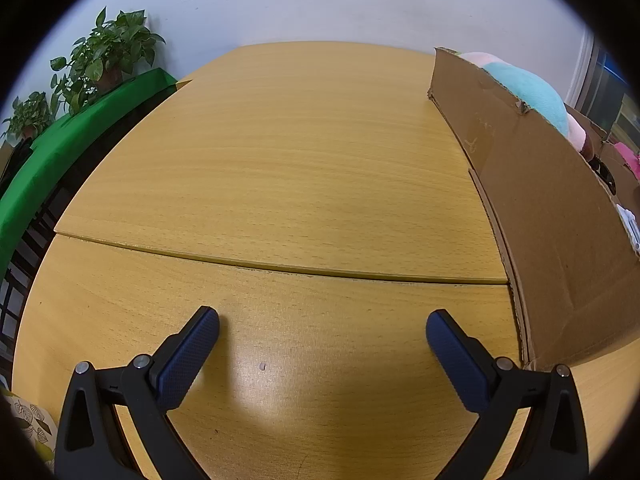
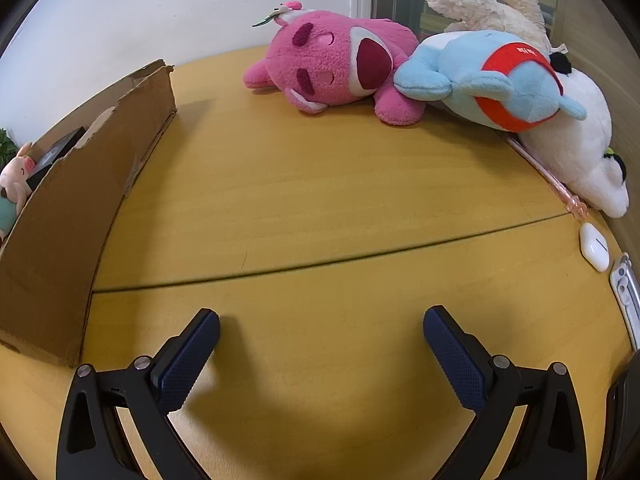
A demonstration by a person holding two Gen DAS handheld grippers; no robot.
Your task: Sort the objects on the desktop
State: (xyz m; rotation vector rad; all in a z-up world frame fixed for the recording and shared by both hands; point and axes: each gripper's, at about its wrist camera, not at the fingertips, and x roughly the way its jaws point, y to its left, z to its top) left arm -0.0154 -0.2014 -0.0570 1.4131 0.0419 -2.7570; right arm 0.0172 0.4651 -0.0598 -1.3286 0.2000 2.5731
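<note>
My left gripper hangs open over bare wooden table, nothing between its blue pads. To its right stands a cardboard box holding a pink and teal plush. My right gripper is open too, above the table, with the same box on its left. At the far edge lie a pink plush bear, a light blue plush with a red band, a white plush and a cream fluffy plush. A pink pen and a white earbud case lie at the right.
Potted plants and a green surface border the table's left side. A seam runs across the tabletop. A small pink plush and a dark object sit inside the box. A silver phone edge lies at far right.
</note>
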